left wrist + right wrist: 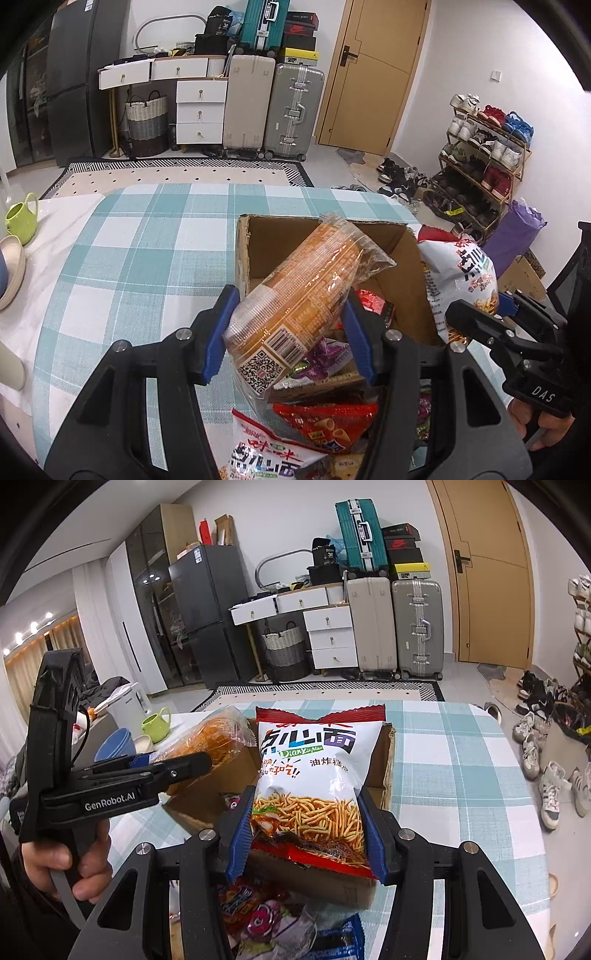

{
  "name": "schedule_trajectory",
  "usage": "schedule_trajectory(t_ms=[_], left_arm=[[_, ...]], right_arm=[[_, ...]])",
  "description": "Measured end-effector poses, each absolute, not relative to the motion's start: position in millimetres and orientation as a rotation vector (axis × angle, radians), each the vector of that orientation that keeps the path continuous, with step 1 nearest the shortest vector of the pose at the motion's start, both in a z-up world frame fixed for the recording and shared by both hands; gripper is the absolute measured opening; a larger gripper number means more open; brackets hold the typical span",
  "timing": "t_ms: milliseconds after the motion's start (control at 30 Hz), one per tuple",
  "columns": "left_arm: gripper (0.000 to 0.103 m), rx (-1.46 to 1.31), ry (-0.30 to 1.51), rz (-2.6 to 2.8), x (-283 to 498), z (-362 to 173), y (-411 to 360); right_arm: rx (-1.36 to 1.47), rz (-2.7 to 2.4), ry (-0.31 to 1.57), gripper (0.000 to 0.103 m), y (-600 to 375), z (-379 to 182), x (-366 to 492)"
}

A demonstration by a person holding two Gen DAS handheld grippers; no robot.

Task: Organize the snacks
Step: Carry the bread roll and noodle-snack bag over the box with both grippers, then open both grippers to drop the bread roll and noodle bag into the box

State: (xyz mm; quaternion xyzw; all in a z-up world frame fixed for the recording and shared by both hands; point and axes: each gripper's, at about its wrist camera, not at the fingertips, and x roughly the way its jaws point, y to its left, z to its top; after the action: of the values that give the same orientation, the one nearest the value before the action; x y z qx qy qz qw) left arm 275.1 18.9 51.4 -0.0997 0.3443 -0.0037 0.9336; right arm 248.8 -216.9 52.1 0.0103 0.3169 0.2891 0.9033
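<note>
Left gripper [290, 325]: clamped on the orange wrapped cup snack [306, 284], held tilted above the cardboard box [242, 258].
Right gripper [308, 834]: clamped on the white noodle-snack bag [314, 771], upright over the same box.
Box: on the checked tablecloth [147, 251], open.
Loose snack packets [325, 421]: heaped at the box's near side.

Legible markings:
- "GenRobot.AI", white lettering on the body of the left gripper [177, 764], left of the right wrist frame.
- "DAS", white lettering on the body of the right gripper [476, 306], lower right of the left wrist frame.
- "Dian Xin Mian", green lettering under large Chinese characters on the noodle snack bag [314, 775], frame centre.
- QR code and barcode on the wrapped orange pack [306, 288], frame centre; its print is illegible.
</note>
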Motion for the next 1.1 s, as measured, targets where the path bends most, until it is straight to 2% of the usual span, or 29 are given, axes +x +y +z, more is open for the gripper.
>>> schedule_trajectory(t_ms=[867, 967, 1100], left_arm=[[0.053, -0.106, 0.700, 0.004, 311.4, 37.3, -2.0], [0.046, -0.140, 0.732, -0.031, 314.8, 31.5, -2.5], [0.045, -0.111, 0.724, -0.032, 316.4, 27.6, -5.8]], right_arm=[[-0.066, 0.573, 0.668, 0.053, -196.9, 34.3, 273.1], [-0.077, 0.567, 0.669, 0.053, -195.9, 32.4, 272.3], [-0.082, 0.565, 0.676, 0.053, -195.0, 29.3, 273.6]])
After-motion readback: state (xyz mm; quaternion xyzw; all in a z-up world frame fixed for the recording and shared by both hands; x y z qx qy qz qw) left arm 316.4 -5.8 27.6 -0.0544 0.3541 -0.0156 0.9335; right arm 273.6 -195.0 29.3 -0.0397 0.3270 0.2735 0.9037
